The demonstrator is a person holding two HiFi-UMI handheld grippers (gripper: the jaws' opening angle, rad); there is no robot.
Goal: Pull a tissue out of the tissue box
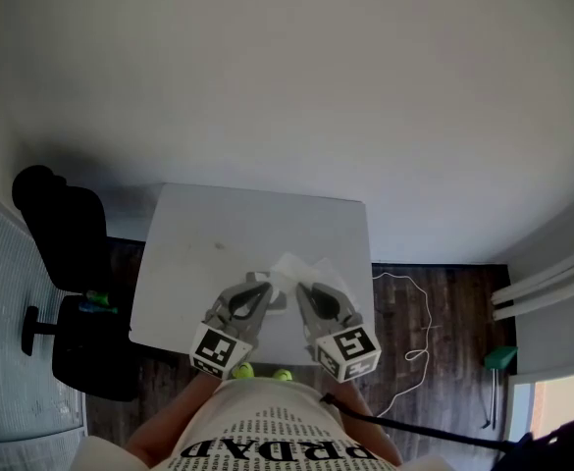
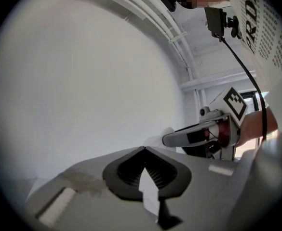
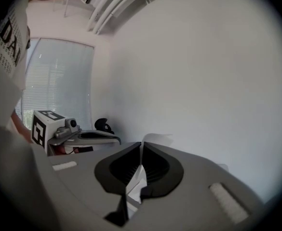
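A white tissue (image 1: 301,271) hangs in the air above the white table (image 1: 218,234), stretched between my two grippers. My left gripper (image 1: 267,285) is shut on one edge; in the left gripper view its jaws (image 2: 144,150) meet at the tips with a strip of tissue (image 2: 149,189) pinched between the pads. My right gripper (image 1: 304,292) is shut on the other edge; in the right gripper view the jaws (image 3: 141,146) close on a fold of tissue (image 3: 137,184). Each gripper shows in the other's view, the right gripper (image 2: 179,137) and the left gripper (image 3: 116,138). No tissue box is visible.
A black office chair (image 1: 66,234) stands left of the table on the dark wood floor. A white cable (image 1: 414,332) lies on the floor to the right, near a green object (image 1: 499,358). A white wall lies ahead, window blinds (image 3: 59,85) to the side.
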